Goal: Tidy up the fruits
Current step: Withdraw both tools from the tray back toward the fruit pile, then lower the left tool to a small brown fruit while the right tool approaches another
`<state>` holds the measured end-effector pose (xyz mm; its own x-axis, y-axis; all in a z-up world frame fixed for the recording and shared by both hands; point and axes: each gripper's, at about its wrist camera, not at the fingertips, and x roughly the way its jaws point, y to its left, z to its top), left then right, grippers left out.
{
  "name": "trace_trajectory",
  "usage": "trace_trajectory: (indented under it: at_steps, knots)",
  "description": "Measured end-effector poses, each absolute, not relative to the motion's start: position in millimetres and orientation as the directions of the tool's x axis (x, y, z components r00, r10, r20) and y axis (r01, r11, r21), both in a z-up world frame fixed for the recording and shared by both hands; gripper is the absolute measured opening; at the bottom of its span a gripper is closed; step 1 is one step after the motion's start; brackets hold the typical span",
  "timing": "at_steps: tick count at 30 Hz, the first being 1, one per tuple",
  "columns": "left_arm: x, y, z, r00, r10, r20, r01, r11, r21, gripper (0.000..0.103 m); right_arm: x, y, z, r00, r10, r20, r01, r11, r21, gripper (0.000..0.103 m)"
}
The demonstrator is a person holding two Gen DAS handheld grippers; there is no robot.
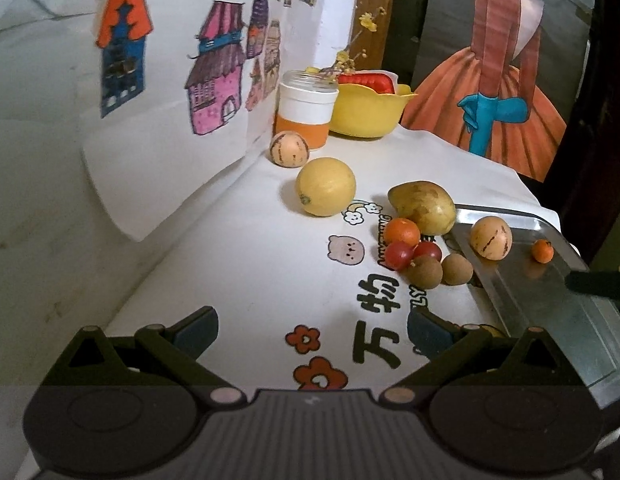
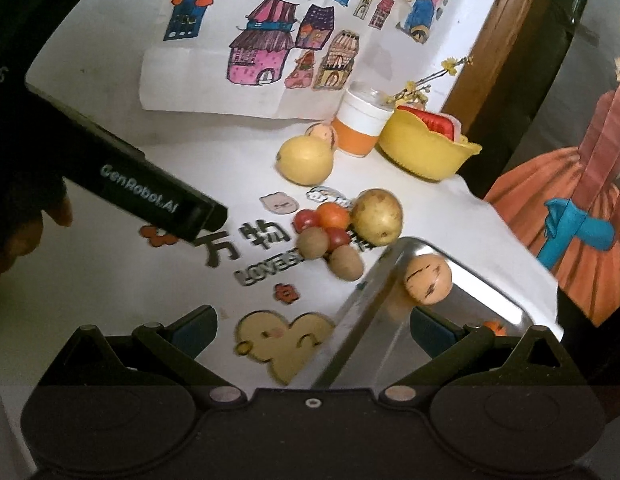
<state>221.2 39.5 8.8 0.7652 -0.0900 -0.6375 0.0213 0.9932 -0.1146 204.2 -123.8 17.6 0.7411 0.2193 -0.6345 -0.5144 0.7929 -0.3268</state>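
Looking down the left gripper [image 1: 312, 332], its jaws are spread wide with nothing between them, just the white printed tablecloth [image 1: 246, 264] under the gap. Same deal with the right gripper [image 2: 312, 330]: fully spread, holding nothing, parked over the near corner of the metal tray [image 2: 362, 320]. From the left wrist view the tray [image 1: 550, 304] sits at about 3 o'clock and already has a tan striped fruit [image 1: 491, 237] plus a tiny orange fruit [image 1: 543, 250] in it, well apart from each other. Just beside the tray's far-left corner, around 1 o'clock, there's a little pile: a yellow-green mango [image 1: 424, 207], an orange tomato-like fruit [image 1: 403, 232], two red cherry tomatoes [image 1: 400, 255], and two brown longans [image 1: 426, 273], all pretty much touching. Further back toward 12 o'clock is a round yellow melon [image 1: 326, 186], and behind that a second tan striped fruit [image 1: 289, 149] right up against an orange-and-white jar [image 1: 306, 114] with dried yellow flowers in it. A yellow bowl [image 1: 368, 110] with something red inside sits next to the jar. From the right wrist view, the left device's black body [image 2: 162, 196] shows at 10 o'clock with a person's hand [image 2: 14, 236] behind it, kind of dark so can't make out much. Kids' house drawings [image 1: 218, 68] are on the wall behind.
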Motion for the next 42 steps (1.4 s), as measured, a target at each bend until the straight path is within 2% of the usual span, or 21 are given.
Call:
trace_trajectory:
  at_steps: [8,16,21,27,37,42]
  knots:
    - [235,27,8,0.753,-0.131,-0.645,0.066,0.990,-0.125,0.103,225,-135,20,0.764,0.204,-0.612,-0.504,0.781,-0.369,0.102]
    - [250,18,5,0.739,-0.202,-0.642,0.095,0.976,-0.198,0.103,244,-142,13,0.766,0.203,-0.610,-0.500,0.784,-0.366,0.102]
    - [258,12,3,0.729,-0.258,-0.634,0.117,0.960,-0.255,0.103,251,-143,10,0.769,0.212,-0.603,-0.506,0.779,-0.371,0.098]
    - [268,10,1,0.722,-0.299,-0.623,0.119,0.942,-0.315,0.102,260,-140,5,0.760,0.230,-0.607,-0.530,0.760,-0.376,0.086]
    - [277,3,-1,0.707,-0.341,-0.619,0.140,0.926,-0.351,0.079,270,-135,-2,0.739,0.262,-0.621,-0.560,0.751,-0.349,0.055]
    - [281,-2,-5,0.700,-0.352,-0.621,0.142,0.921,-0.362,0.065,274,-133,-5,0.733,0.272,-0.623,-0.571,0.744,-0.347,0.048]
